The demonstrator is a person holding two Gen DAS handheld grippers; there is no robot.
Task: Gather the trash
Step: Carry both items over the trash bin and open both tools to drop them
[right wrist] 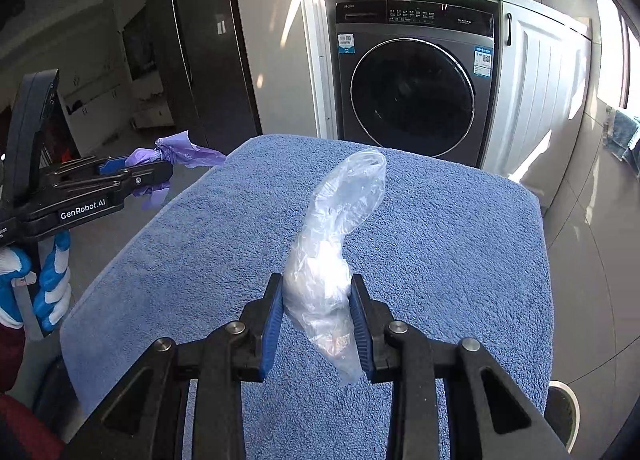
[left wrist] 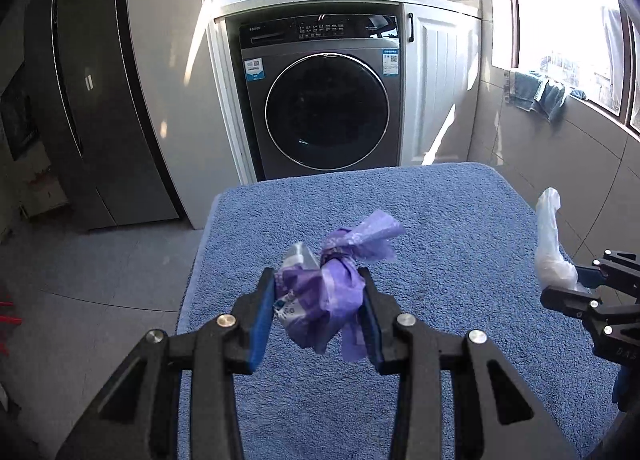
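Left tool (left wrist: pixel 320 292) pinches a knotted purple plastic bag (left wrist: pixel 340 280), lifted off the blue towel-covered surface (left wrist: pixel 440 220); something white shows through it, too crumpled to identify. Right tool (right wrist: pixel 318 308) grips a clear plastic bag (right wrist: pixel 340 220), contents cloudy and unreadable, above the same surface. A blue-and-white gloved hand (right wrist: pixel 48 284) is cut off at the frame edge.

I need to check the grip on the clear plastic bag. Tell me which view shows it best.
The right wrist view: the clear plastic bag fills the centre, squeezed between the right gripper pads, its top standing up above the blue towel. The left wrist view shows it only small at the right edge, its held end partly hidden.
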